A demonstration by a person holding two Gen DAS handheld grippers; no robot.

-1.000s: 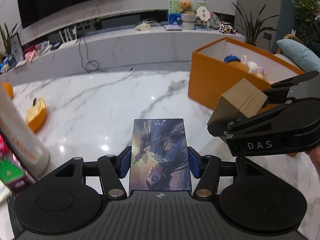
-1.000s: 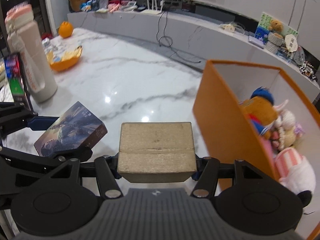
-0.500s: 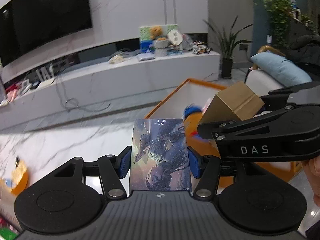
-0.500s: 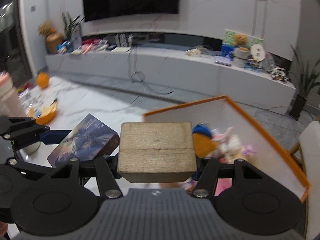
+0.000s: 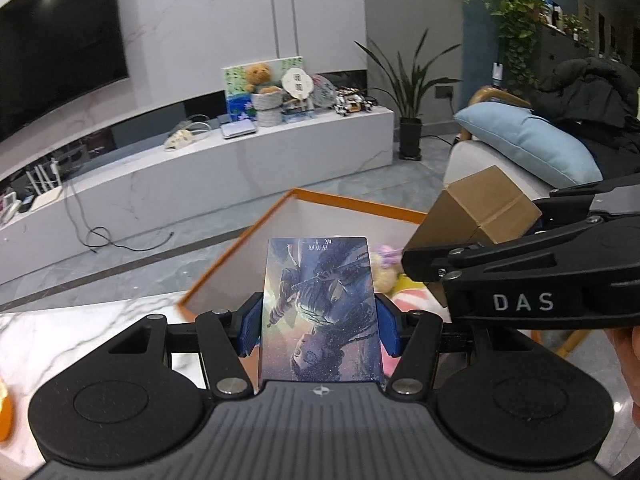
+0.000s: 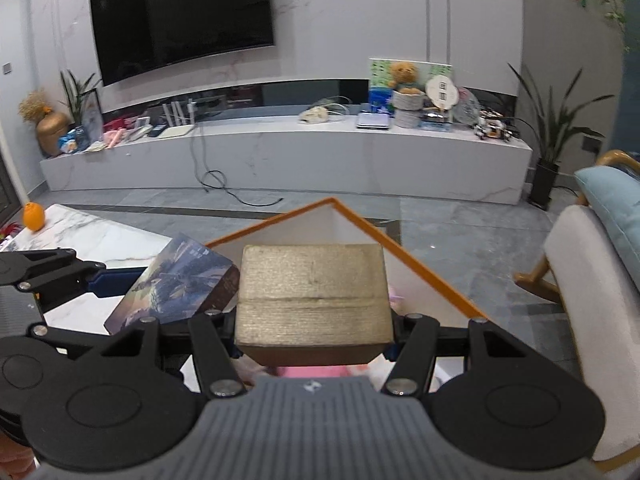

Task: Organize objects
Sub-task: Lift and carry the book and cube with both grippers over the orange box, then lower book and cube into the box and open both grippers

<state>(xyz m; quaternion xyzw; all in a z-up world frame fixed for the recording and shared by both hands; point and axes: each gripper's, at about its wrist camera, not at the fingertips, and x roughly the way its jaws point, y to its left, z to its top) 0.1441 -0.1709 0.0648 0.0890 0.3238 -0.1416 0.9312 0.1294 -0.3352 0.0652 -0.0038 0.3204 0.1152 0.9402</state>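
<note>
Both items are lifted and held above the orange bin (image 6: 420, 270), so the carry looks nearly over — what remains, as I judge it, is the release of each into the bin. The left tool (image 5: 319, 328) is clamped on the illustrated card box (image 5: 320, 312) by its two long edges, blue pads against the sides, the box lying flat with its picture face up and reaching out over the near rim. The right tool (image 6: 312, 324) is clamped on the brown cardboard box (image 6: 313, 292), which sits level between its fingers and hangs over the bin's open mouth. Soft toys (image 5: 384, 268) already lie inside. The right tool sits just beside the left and a little higher, the white marble desk (image 6: 104, 236) off to the left of both
</note>
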